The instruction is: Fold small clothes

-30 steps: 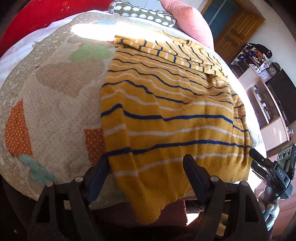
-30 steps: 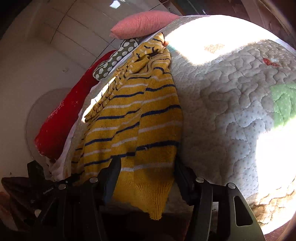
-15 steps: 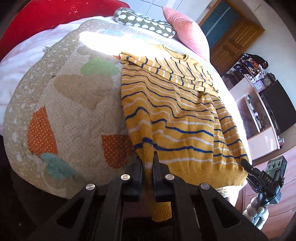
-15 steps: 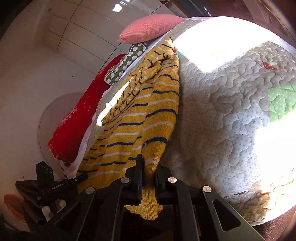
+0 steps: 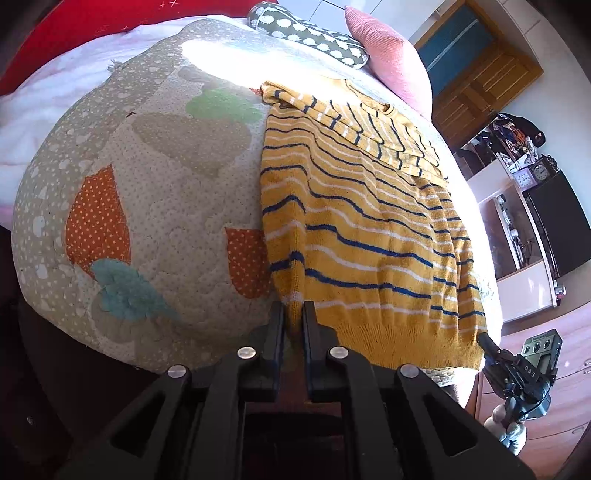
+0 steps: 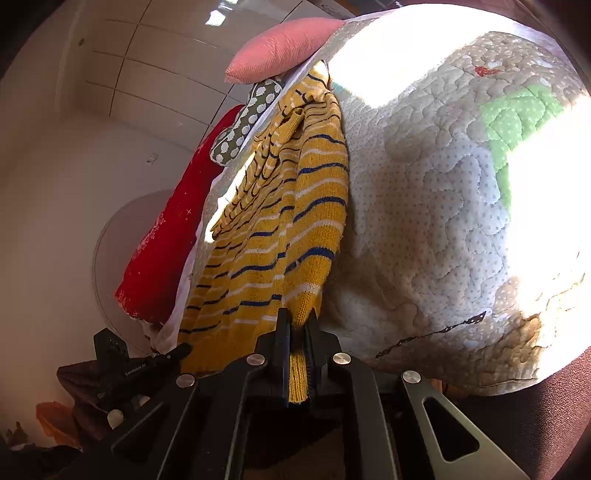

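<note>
A yellow knit sweater with blue and white stripes lies flat on a quilted bed cover, its sleeves folded across the far end. My left gripper is shut on the sweater's near left hem corner. My right gripper is shut on the near right hem corner of the sweater; the ribbed hem hangs down between its fingers. Both corners are pulled slightly off the bed's near edge.
A pink pillow, a dotted green pillow and a red cushion lie at the bed's far end. The other gripper's body shows at the lower right. Shelves and a wooden door stand to the right.
Both grippers were open around the hem a second ago; they have shut on the two hem corners and drawn back and up, pulling the hem taut.
</note>
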Available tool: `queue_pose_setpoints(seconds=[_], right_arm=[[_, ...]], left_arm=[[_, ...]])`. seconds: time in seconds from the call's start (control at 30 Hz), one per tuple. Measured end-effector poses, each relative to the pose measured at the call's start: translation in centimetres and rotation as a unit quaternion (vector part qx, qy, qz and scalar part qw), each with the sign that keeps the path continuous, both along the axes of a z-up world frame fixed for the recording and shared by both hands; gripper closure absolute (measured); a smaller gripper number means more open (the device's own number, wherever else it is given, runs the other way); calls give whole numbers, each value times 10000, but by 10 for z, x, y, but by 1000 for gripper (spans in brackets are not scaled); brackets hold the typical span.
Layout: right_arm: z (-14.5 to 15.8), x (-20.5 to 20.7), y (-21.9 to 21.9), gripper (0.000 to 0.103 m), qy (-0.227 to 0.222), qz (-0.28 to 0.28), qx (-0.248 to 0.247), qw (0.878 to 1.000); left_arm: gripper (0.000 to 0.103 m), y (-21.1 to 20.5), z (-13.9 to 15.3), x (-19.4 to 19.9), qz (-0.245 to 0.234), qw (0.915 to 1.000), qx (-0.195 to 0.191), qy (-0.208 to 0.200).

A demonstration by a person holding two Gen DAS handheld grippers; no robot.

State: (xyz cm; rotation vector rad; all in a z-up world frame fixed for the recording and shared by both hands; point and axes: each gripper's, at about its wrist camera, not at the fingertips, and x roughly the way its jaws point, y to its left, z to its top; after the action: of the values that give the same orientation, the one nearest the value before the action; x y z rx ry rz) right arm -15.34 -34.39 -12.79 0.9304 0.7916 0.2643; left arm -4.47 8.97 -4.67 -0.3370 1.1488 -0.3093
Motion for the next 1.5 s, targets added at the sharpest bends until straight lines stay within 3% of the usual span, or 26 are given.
queue_pose_setpoints(seconds=[0.07,0.13,0.23,0.4,0.47,0.5,0.53,0.63,0.67,0.7,0.73,0.93,1.13,1.23,1.5], right_arm=[[-1,0,0,83,129,-41,-350,9993],[-4,1,0,60,204,-47,-512,9985],[-10,6,0,56,251,0,-434,9987],[-17,22,17,54,398,237,-840,9954],[-19,27,23,54,506,245,-1195,9912],[-21,30,26,54,549,258,-1375,9886],[-22,32,28,54,562,264,-1504,9867],[-25,36,27,56,527,298,-1501,9868],[-26,36,26,76,472,362,-1383,9886],[-26,36,24,88,407,439,-1205,9909],[-25,35,24,90,355,474,-1070,9925],[14,45,18,92,-255,600,-619,9960],[66,110,16,92,-827,670,-670,9921],[87,155,16,92,-985,615,-805,9900],[110,276,11,92,-747,360,-845,9930]], left_arm=[[91,8,-5,0,131,9999,81,28],[75,16,-12,2,251,9996,46,106],[59,18,-23,7,173,9995,-116,218],[50,-9,-39,16,-320,9988,-239,268],[51,-25,-43,18,-505,9984,66,243],[69,-32,-45,20,-584,9976,279,261],[93,-38,-47,20,-658,9964,440,298],[94,-39,-41,17,-692,9968,377,165],[94,-37,-37,16,-674,9971,326,116],[94,-34,-32,14,-651,9975,259,73],[94,-31,-26,13,-635,9978,176,6],[94,-23,15,25,-577,9975,-187,-371],[94,-30,50,85,-379,9964,-297,-702],[94,-46,66,128,-260,9949,-5,-972],[94,-80,69,241,-76,9957,440,-811]])
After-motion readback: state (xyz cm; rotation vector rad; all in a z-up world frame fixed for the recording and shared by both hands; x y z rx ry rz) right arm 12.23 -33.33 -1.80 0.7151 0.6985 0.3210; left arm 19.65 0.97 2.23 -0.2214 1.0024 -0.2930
